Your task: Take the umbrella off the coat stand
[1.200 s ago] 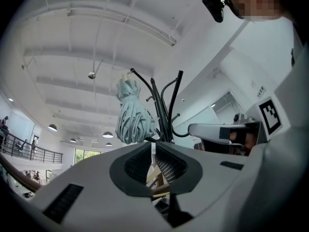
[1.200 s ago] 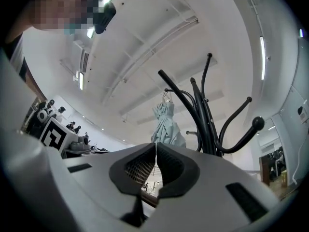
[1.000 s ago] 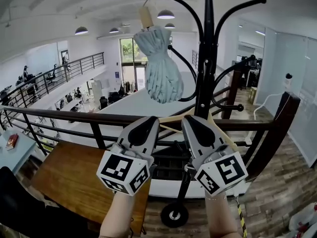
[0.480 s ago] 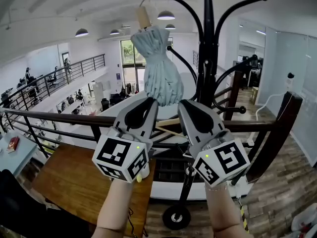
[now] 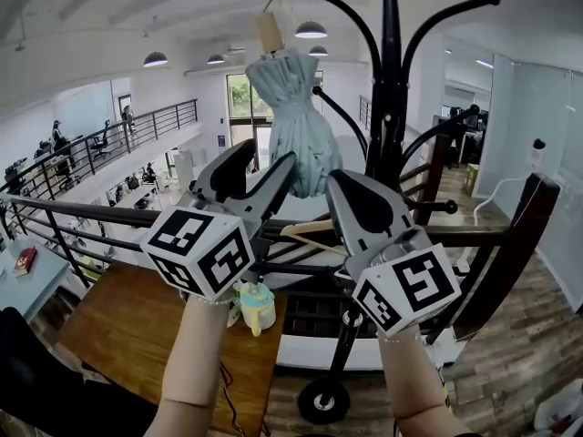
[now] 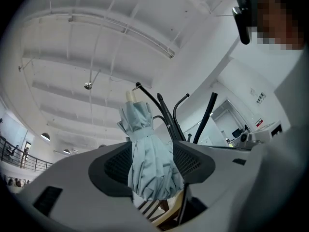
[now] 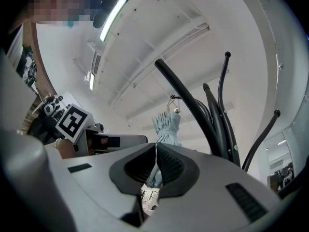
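A folded pale blue umbrella (image 5: 296,121) hangs by its beige handle from an upper hook of the black coat stand (image 5: 390,107). My left gripper (image 5: 271,151) is raised just left of the umbrella's lower end, and its jaws are opening. In the left gripper view the umbrella (image 6: 149,163) shows in the gap of that gripper (image 6: 153,153), and the pads do not press on it. My right gripper (image 5: 339,182) is shut and empty, below the umbrella and close to the stand's pole. In the right gripper view the umbrella (image 7: 166,127) hangs ahead of the closed right gripper (image 7: 155,158).
A wooden hanger (image 5: 314,235) hangs low on the stand behind the grippers. A dark railing (image 5: 91,212) runs across in front, with an open hall beyond. Below are a wooden table (image 5: 137,335), a pale kettle-like pot (image 5: 258,306), and the stand's round base (image 5: 323,399).
Both grippers have risen toward the umbrella. The left gripper's jaws, shut before, now stand apart. The right gripper has stayed shut.
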`<state>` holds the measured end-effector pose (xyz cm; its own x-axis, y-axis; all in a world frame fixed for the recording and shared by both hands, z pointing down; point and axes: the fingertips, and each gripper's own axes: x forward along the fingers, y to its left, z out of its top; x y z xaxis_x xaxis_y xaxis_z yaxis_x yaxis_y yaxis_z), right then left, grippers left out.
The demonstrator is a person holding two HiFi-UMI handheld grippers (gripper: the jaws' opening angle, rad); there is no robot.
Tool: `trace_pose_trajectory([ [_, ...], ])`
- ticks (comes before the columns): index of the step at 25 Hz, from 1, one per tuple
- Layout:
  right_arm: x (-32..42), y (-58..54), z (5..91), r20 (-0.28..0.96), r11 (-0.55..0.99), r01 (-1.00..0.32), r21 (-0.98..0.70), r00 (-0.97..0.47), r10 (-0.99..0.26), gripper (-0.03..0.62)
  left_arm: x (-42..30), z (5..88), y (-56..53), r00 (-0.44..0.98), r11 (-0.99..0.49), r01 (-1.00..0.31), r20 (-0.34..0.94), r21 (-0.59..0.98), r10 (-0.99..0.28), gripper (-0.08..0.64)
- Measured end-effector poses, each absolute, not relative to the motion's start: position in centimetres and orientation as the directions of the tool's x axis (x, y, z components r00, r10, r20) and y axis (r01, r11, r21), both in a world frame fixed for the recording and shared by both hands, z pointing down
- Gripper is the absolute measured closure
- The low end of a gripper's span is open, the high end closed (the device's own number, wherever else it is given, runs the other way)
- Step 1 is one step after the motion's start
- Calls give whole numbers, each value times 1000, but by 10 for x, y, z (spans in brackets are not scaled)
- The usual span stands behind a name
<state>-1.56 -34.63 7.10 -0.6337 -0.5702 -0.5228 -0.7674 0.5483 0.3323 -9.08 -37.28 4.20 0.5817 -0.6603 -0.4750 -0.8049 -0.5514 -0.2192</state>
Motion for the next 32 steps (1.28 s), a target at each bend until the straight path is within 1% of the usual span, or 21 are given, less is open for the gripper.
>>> trace_pose_trajectory([
  [5, -19, -347, 65, -525, 544, -762, 350, -641, -560, 562, -84, 22, -380, 606, -573, -787, -465, -230, -645, 281],
  [10, -23, -348, 57, -532, 533, -758, 376, -647, -546, 561, -82, 7, -386, 603, -573, -788, -475, -225, -641, 270],
  [13, -22, -348, 49, -546, 525, -759, 384, -646, -533, 561, -81, 1, -398, 615, -601, -774, -467, -201, -635, 270],
  [16, -22, -348, 47, -551, 525, -755, 392, -650, -523, 562, -82, 0, -411, 636, -656, -742, -451, -137, -625, 268],
  [21, -20, -351, 46, -559, 523, -753, 400, -653, -511, 561, -80, -4, -425, 665, -712, -698, -437, -76, -606, 259],
  [26, -19, -352, 45, -565, 519, -752, 406, -653, -504, 561, -74, -8, -434, 729, -811, -585, -426, 17, -536, 246],
  [32, -21, -352, 48, -567, 525, -754, 395, -650, -506, 563, -71, -9, -440, 777, -847, -531, -380, 36, -503, 239],
])
